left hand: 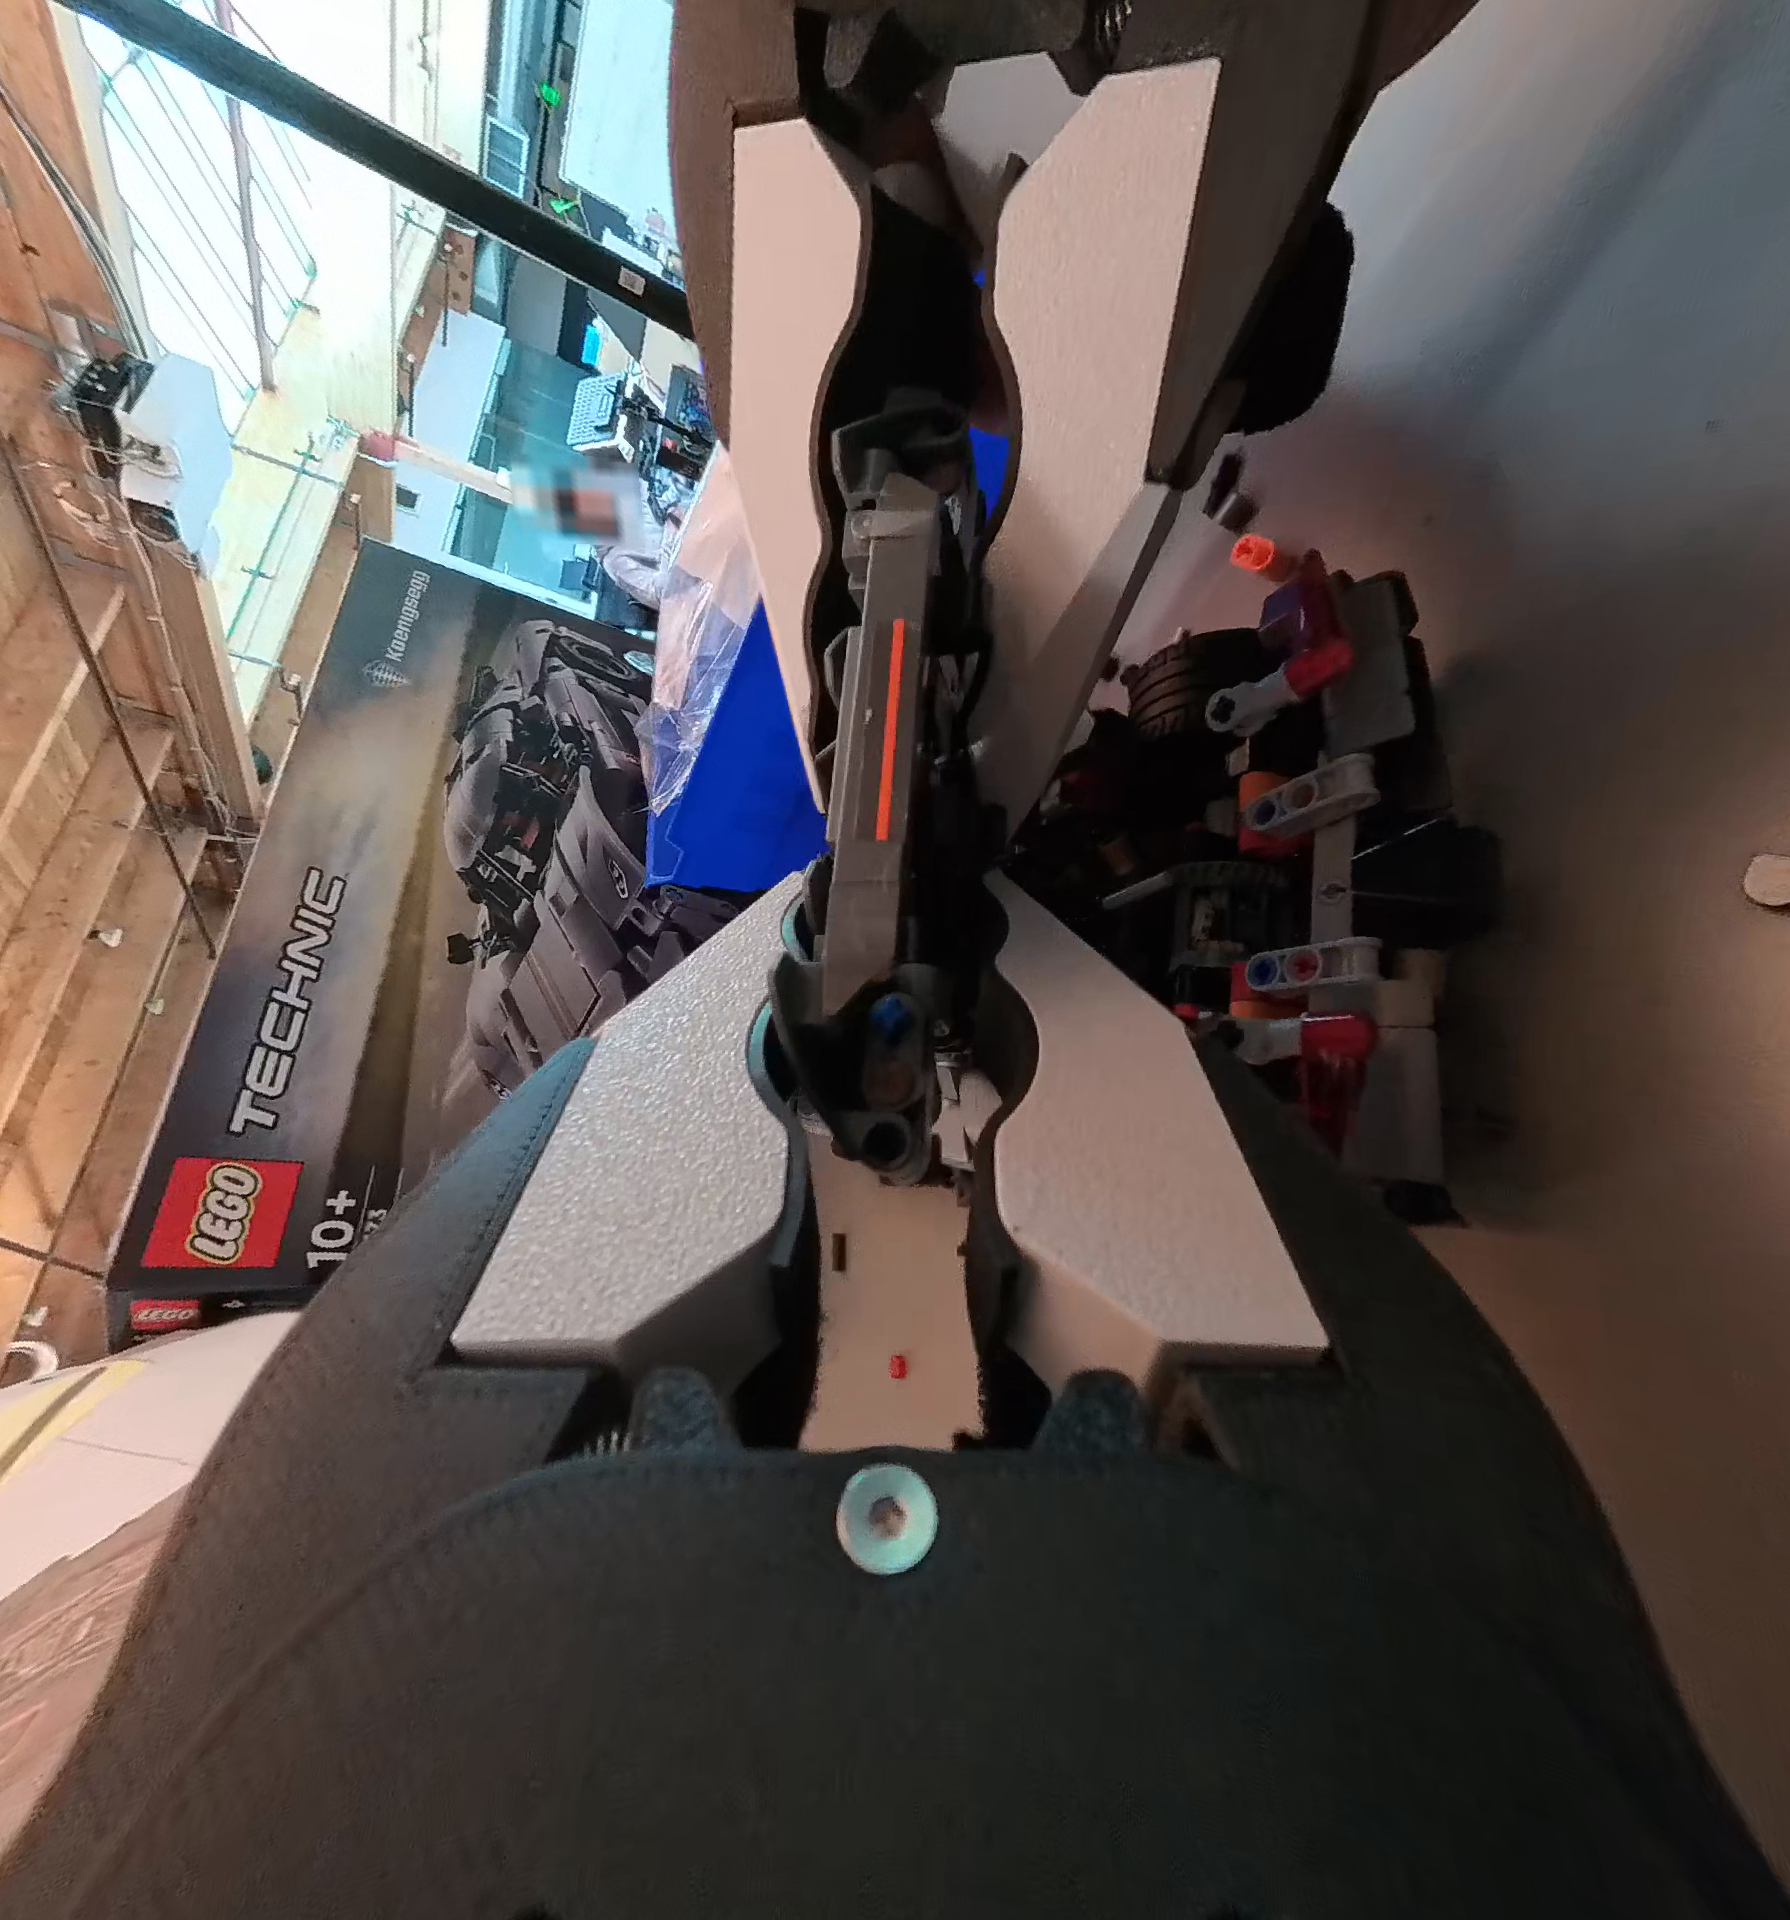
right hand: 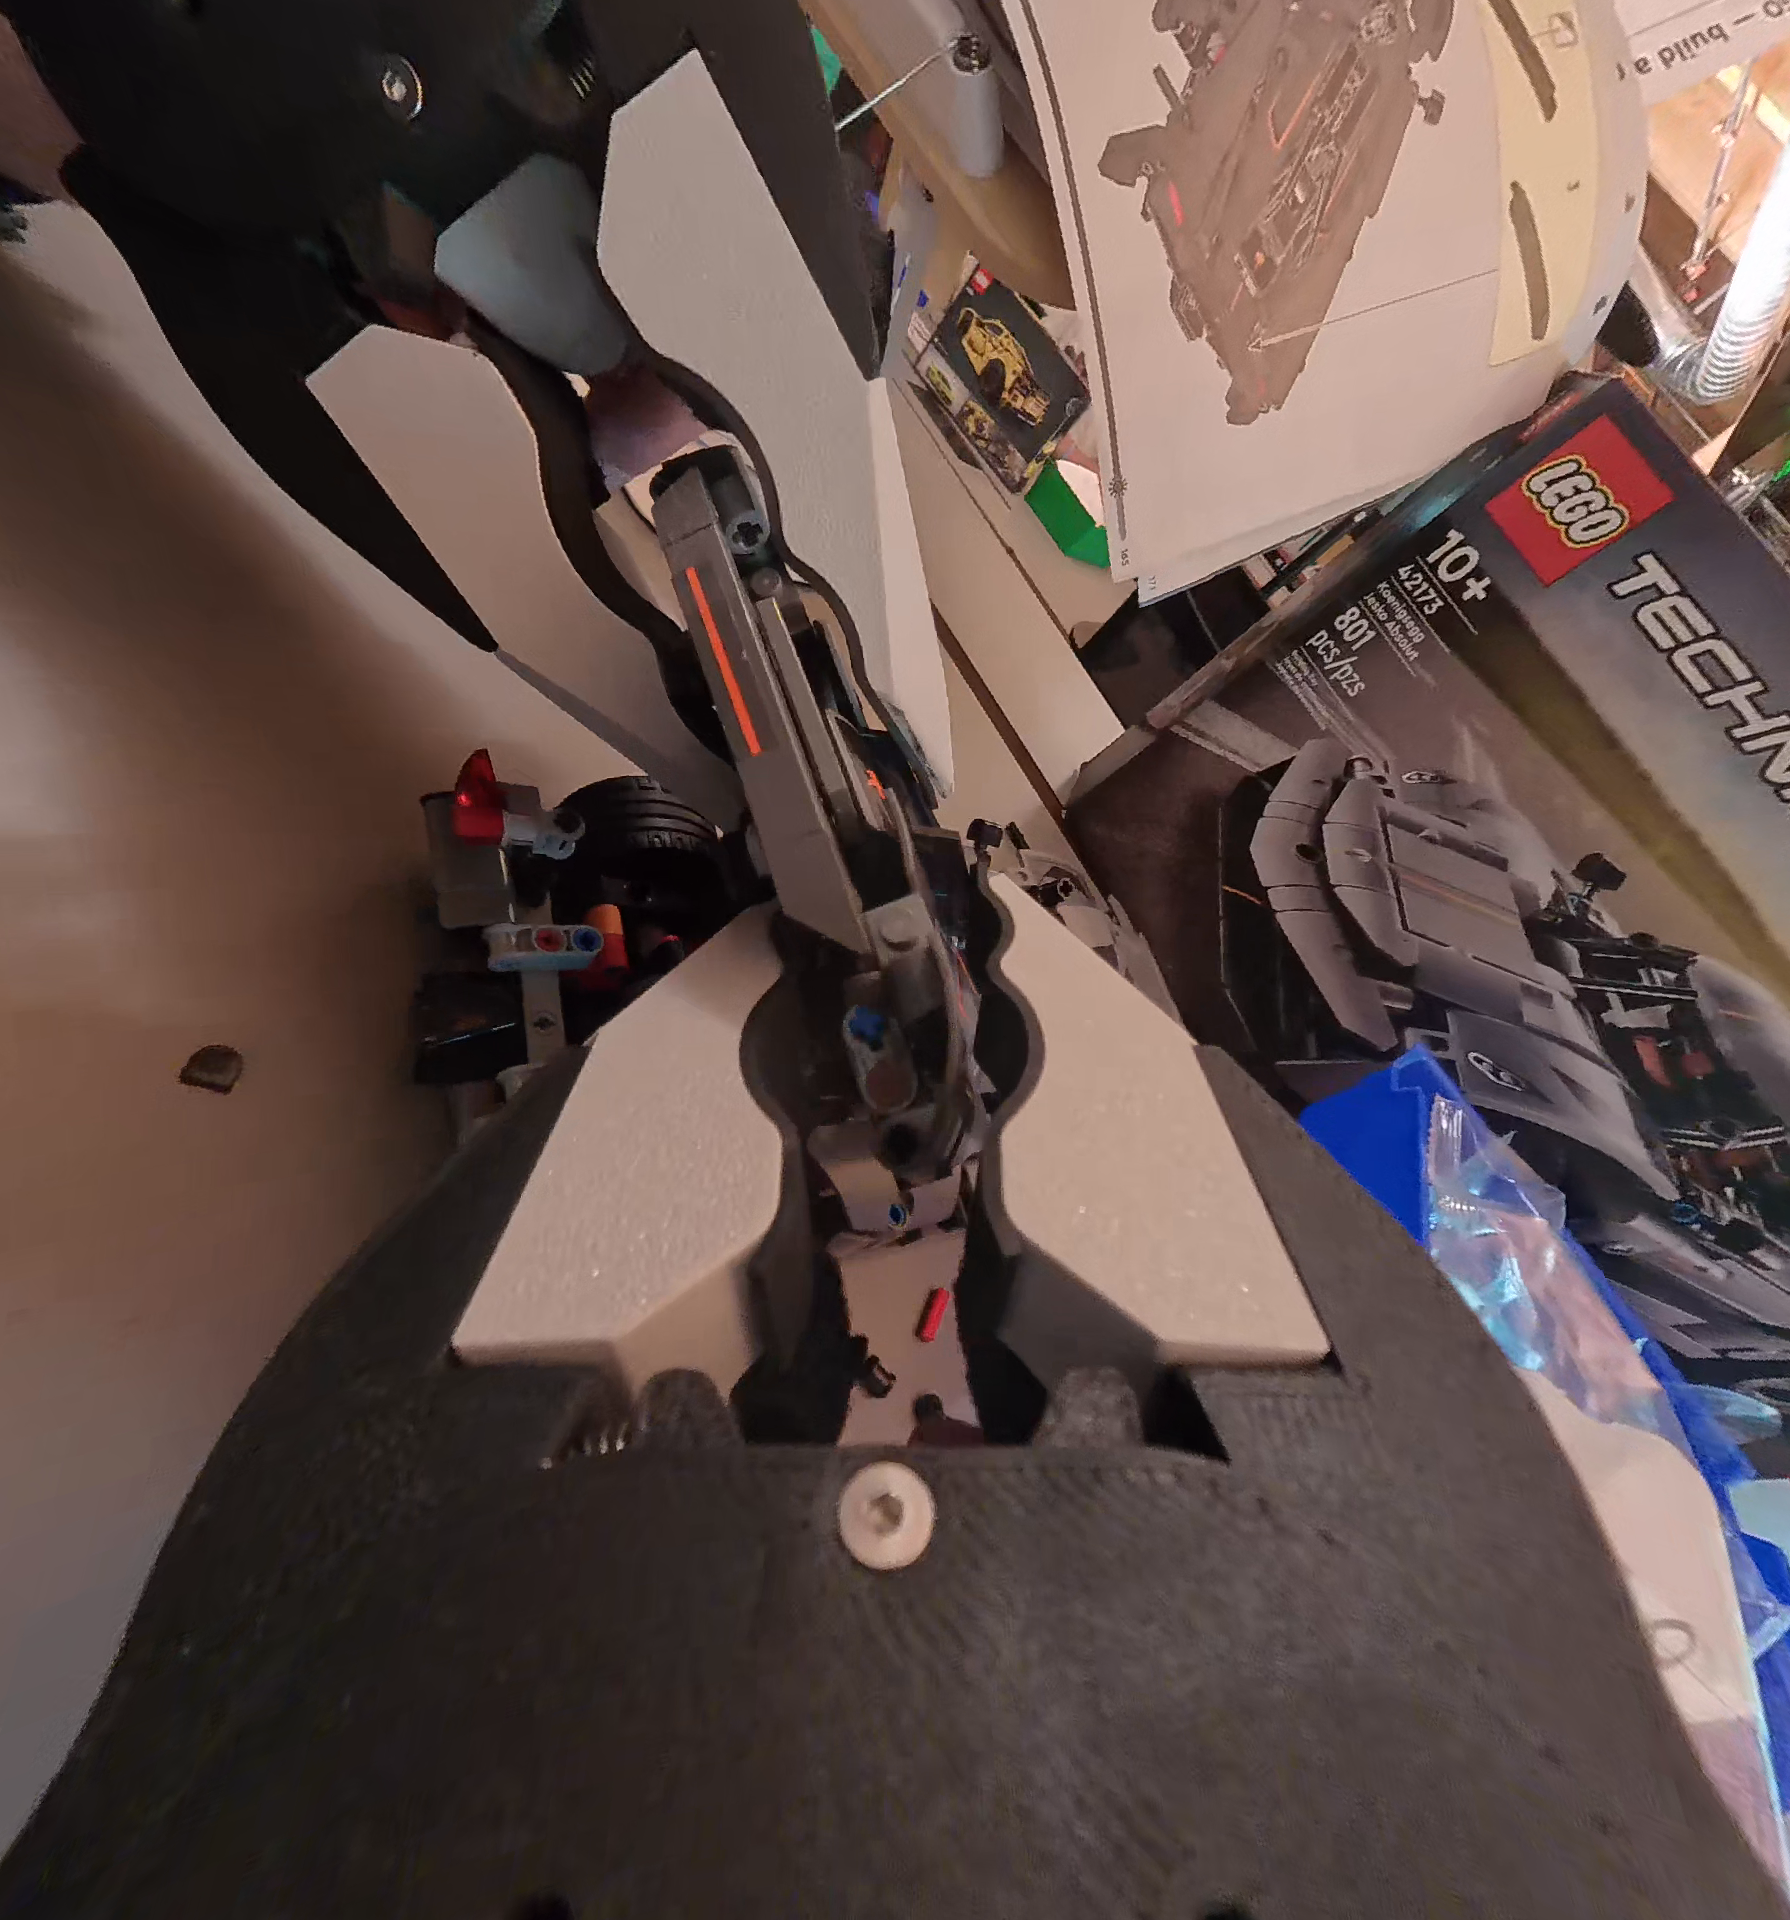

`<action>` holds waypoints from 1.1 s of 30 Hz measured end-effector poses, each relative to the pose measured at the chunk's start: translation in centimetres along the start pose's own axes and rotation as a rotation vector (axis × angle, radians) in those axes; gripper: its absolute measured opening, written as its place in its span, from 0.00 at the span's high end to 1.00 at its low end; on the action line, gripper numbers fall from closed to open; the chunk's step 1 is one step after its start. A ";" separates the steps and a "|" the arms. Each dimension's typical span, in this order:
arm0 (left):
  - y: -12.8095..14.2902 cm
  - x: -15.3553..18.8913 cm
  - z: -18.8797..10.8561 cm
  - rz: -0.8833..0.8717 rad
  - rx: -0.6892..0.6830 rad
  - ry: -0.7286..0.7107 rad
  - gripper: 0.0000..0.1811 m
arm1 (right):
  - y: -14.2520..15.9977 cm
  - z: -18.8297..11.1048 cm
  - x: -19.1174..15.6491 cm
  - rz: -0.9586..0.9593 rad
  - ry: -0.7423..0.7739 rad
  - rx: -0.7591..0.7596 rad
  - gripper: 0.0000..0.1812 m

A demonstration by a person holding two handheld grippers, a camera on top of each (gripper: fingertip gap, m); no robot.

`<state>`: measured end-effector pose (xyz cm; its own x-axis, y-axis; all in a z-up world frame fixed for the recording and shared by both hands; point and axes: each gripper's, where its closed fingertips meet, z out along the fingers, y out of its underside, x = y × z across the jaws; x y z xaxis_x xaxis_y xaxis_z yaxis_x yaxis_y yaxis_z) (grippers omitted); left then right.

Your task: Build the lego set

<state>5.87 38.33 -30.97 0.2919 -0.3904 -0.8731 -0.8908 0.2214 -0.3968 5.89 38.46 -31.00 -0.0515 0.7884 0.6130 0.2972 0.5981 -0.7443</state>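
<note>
A long grey Lego panel assembly [left hand: 875, 727] with an orange stripe is held in the air between both grippers. My left gripper [left hand: 896, 914] is shut on its near end, where a blue pin shows. The right gripper's fingers [left hand: 787, 364] come in from the top and close around the other end. In the right wrist view my right gripper [right hand: 880, 914] is shut on one end of the same assembly [right hand: 735, 675], and the left gripper's fingers [right hand: 725, 260] clamp the far end. The partly built car chassis [left hand: 1317, 883] lies on the table behind; it also shows in the right wrist view [right hand: 538, 935].
The Lego set box [left hand: 351, 935] stands close by, also in the right wrist view [right hand: 1493, 831]. An instruction booklet [right hand: 1286, 260] is propped above it. A blue tray with clear plastic bags [right hand: 1493, 1247] lies beside the box. A small red piece [right hand: 935, 1311] lies on the white table [right hand: 143, 727]. The grippers are tip to tip, or close to it. The small red piece [right hand: 935, 1311] is about 15 cm from both grippers' fingertips.
</note>
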 end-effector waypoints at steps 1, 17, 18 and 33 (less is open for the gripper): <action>-0.1 0.0 0.0 -0.019 0.007 0.005 0.87 | 0.0 -0.1 0.0 -0.017 0.002 0.000 0.86; 0.2 0.2 0.1 -0.017 -0.025 0.029 0.89 | 0.1 0.1 -0.1 -0.067 0.032 -0.054 0.88; 0.2 0.2 0.1 -0.024 -0.025 0.033 0.89 | 0.1 0.1 -0.1 -0.058 0.027 -0.054 0.88; -0.1 -0.1 0.2 0.169 -0.042 0.024 0.85 | 0.1 0.1 0.1 -0.066 0.041 -0.036 0.86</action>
<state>5.96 38.51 -30.94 0.1286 -0.3722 -0.9192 -0.9404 0.2485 -0.2322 5.77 38.60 -31.05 -0.0327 0.7406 0.6712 0.3289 0.6421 -0.6925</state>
